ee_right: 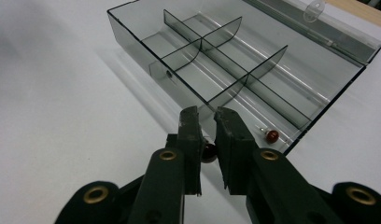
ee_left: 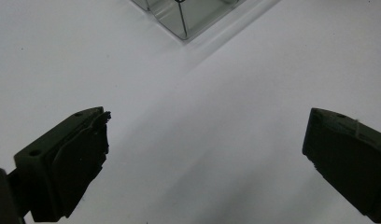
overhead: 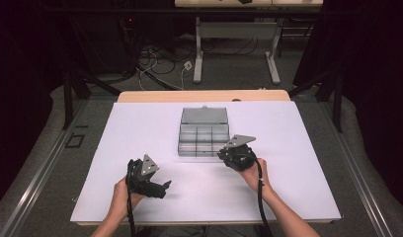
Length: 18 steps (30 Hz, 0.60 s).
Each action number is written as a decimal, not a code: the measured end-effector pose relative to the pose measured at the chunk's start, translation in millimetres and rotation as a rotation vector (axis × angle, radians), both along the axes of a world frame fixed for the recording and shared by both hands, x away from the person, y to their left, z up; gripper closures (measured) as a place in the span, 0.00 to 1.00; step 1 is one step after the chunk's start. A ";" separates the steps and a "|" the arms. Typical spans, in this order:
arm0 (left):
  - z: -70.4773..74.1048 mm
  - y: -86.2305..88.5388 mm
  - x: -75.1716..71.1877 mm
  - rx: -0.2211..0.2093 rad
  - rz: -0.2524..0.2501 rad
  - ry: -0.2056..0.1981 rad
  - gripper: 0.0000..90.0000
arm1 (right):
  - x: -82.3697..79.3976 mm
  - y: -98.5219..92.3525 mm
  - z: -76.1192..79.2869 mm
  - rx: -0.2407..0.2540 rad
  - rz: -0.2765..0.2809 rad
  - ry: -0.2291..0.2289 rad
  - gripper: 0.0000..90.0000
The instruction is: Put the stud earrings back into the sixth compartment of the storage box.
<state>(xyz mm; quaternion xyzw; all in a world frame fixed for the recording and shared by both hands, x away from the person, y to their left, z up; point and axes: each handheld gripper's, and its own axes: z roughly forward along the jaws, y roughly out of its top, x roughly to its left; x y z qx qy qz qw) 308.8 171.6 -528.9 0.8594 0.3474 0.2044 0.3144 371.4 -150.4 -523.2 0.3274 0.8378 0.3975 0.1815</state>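
Observation:
A clear grey compartment box [overhead: 180,143] lies open at mid-table, its lid [overhead: 203,116] folded back. In the right gripper view its dividers [ee_right: 202,46] split it into several cells, and a red bead [ee_right: 271,136] lies in the near corner cell. My right gripper [ee_right: 206,114] [overhead: 224,153] hovers at the box's front right corner. Its jaws are nearly together on a dark red bead [ee_right: 208,152]. My left gripper [overhead: 164,187] [ee_left: 207,126] is held over bare table, front left of the box, jaws wide apart with nothing between them. A box corner [ee_left: 179,18] shows beyond it.
The white tabletop [overhead: 140,128] has bare room on all sides of the box. A wooden strip [overhead: 155,96] runs along its far edge. Beyond it stand a desk frame [overhead: 198,54] and floor cables [overhead: 155,69].

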 end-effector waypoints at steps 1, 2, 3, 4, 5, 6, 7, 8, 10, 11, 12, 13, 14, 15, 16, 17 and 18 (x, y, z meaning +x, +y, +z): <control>0.2 0.2 0.1 0.001 0.000 -0.001 0.00 | 0.5 -0.5 0.4 0.001 0.001 -0.010 0.90; 0.7 0.4 0.1 0.005 -0.002 0.006 0.00 | 0.5 -0.5 0.8 0.004 -0.005 -0.012 0.90; 0.3 0.4 0.2 0.003 0.000 0.003 0.00 | 0.6 -1.0 1.5 0.004 -0.005 -0.015 0.90; 0.0 0.3 0.4 0.001 0.001 -0.001 0.00 | 1.0 -1.4 2.1 0.005 -0.008 -0.020 0.90; 0.6 0.7 0.3 0.004 0.000 0.005 0.00 | 1.3 -1.5 2.5 0.010 -0.013 -0.025 0.90; 0.2 0.6 0.3 -0.003 0.007 -0.003 0.00 | 1.7 -2.3 3.5 0.008 -0.009 -0.023 0.90; 1.0 1.3 0.6 0.004 0.003 0.000 0.00 | 2.1 -2.3 3.9 0.012 -0.015 -0.030 0.90; 0.8 1.3 0.6 0.003 0.005 0.001 0.00 | 2.6 -3.1 4.8 0.009 -0.014 -0.029 0.90; 0.1 0.6 0.2 -0.003 0.008 -0.002 0.00 | 3.2 -3.7 5.8 0.015 -0.026 -0.041 0.90; 0.4 0.5 0.1 -0.001 0.006 -0.003 0.00 | 3.5 -4.5 6.9 0.015 -0.023 -0.035 0.90; 1.1 0.8 0.2 0.006 0.002 -0.002 0.00 | 4.2 -4.7 7.1 0.019 -0.027 -0.043 0.90; 1.1 0.8 0.2 0.006 0.002 -0.003 0.00 | 4.7 -5.2 7.7 0.019 -0.029 -0.044 0.90; 0.6 0.7 0.2 0.003 0.004 -0.005 0.00 | 5.2 -5.5 8.1 0.021 -0.031 -0.045 0.90; 0.3 0.6 0.2 0.000 0.006 -0.002 0.00 | 5.8 -5.7 8.3 0.023 -0.035 -0.049 0.90; 0.1 0.7 0.2 -0.002 0.007 -0.001 0.00 | 6.6 -5.8 8.2 0.028 -0.037 -0.055 0.90; 0.3 0.7 0.1 -0.002 0.007 -0.002 0.00 | 6.9 -5.8 8.4 0.029 -0.042 -0.054 0.90; 0.6 1.0 0.4 0.003 0.003 -0.005 0.00 | 7.5 -6.2 9.1 0.023 -0.044 -0.055 0.90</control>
